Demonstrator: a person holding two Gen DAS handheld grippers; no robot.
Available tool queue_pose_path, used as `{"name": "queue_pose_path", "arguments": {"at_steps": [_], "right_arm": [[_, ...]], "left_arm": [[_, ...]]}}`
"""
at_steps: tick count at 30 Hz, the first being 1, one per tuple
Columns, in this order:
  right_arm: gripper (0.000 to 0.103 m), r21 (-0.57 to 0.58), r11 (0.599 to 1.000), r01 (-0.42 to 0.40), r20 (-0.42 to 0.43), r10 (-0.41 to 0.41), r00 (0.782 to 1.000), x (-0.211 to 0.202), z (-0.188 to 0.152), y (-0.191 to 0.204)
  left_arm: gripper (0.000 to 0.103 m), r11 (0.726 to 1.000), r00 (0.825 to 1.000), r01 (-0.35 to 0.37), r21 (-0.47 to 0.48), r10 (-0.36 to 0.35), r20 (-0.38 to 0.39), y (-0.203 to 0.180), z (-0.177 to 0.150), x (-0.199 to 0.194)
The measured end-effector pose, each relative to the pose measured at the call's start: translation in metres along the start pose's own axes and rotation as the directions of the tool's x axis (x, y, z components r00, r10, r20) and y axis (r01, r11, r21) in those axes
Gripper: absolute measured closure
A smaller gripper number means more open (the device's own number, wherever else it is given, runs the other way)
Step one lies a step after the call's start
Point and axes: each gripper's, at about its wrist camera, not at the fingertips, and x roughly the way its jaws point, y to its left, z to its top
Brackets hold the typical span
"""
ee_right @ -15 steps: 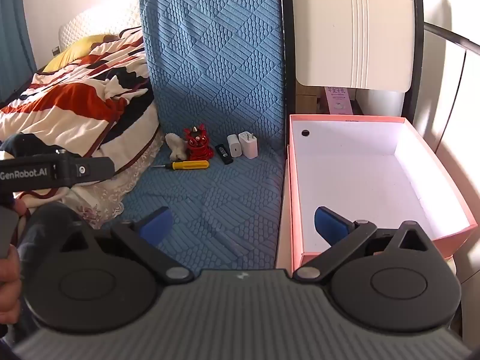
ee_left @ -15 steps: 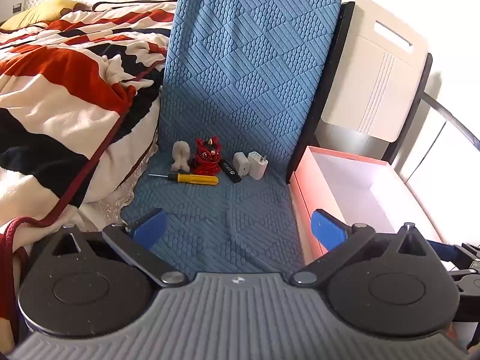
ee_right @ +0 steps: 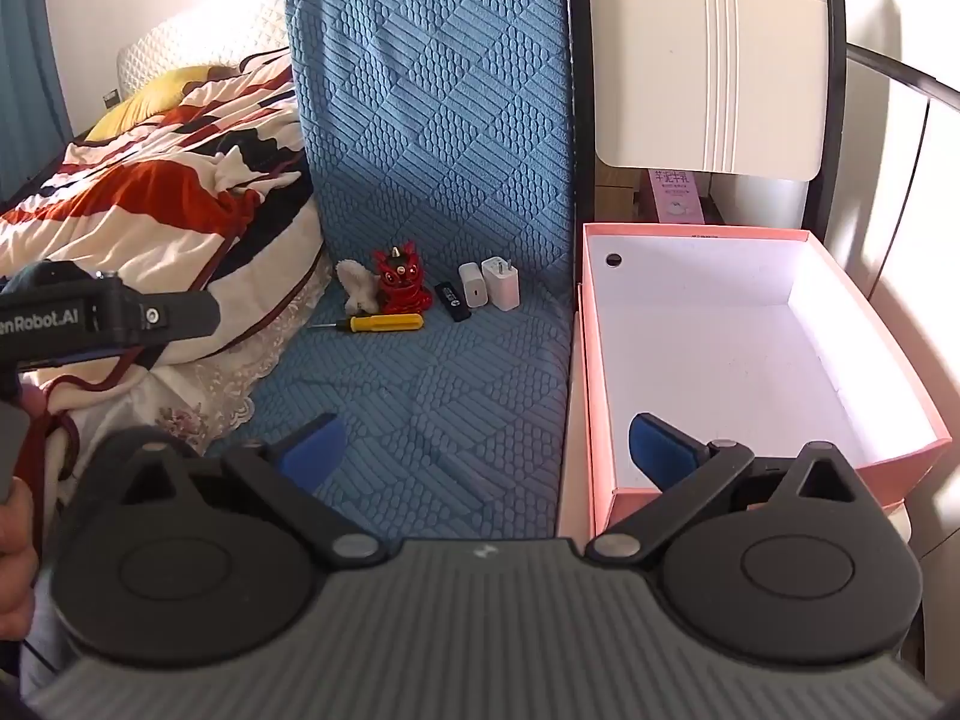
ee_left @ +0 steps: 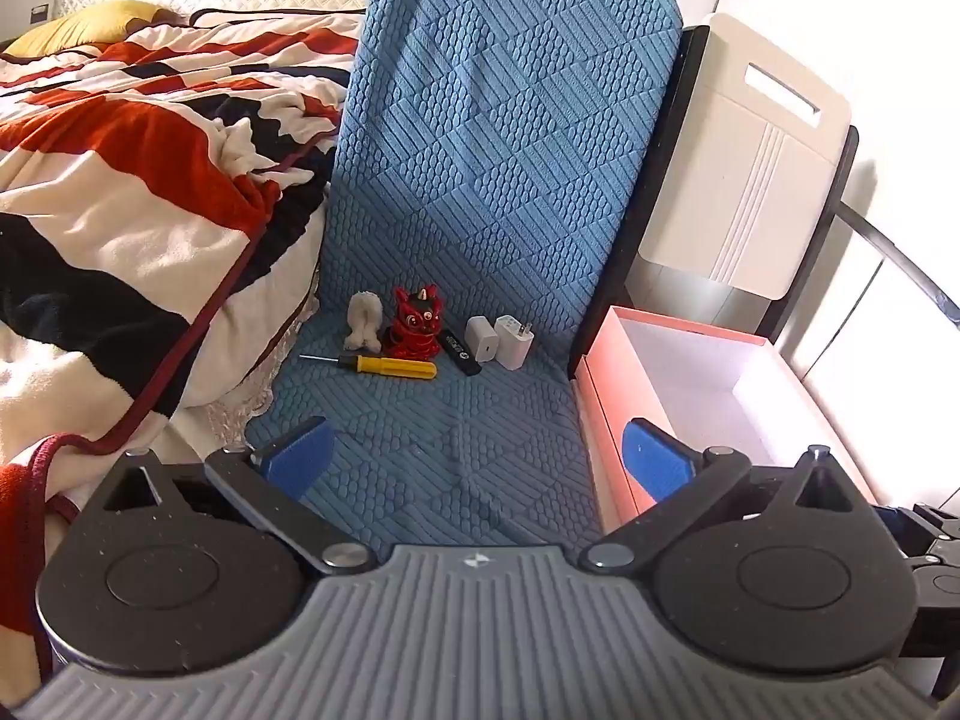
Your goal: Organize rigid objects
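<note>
Fingers of left gripper (ee_left: 474,459) and right gripper (ee_right: 489,447) spread, released, holding nothing. Screwdriver (ee_left: 389,365), red figurine (ee_left: 414,330), chargers (ee_left: 501,341) clustered well ahead; empty pink box (ee_right: 894,354) right, likely destination.

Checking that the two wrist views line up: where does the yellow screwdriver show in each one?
Left wrist: the screwdriver lies left of centre on the blue mat, just in front of the red figurine.
Right wrist: the screwdriver lies left of centre, again in front of the red figurine.
Shared landmark: the pink box, open, right of the mat in both views.
</note>
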Motion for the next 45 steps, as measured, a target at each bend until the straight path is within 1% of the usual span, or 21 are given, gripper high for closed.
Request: {"name": "queue_pose_path", "arguments": {"at_steps": [16, 45], "right_arm": [[0.0, 0.004, 1.0, 0.01, 0.001, -0.01, 1.0, -0.0051, -0.0025, 0.0037], [0.0, 0.016, 1.0, 0.014, -0.022, -0.014, 1.0, -0.0006, -0.0062, 0.0015]], "left_arm": [[0.0, 1.0, 1.0, 0.021, -0.011, -0.021, 0.016, 0.0024, -0.0022, -0.0069], [0.0, 1.0, 1.0, 0.018, -0.007, -0.018, 0.016, 0.006, -0.0042, -0.007]]}}
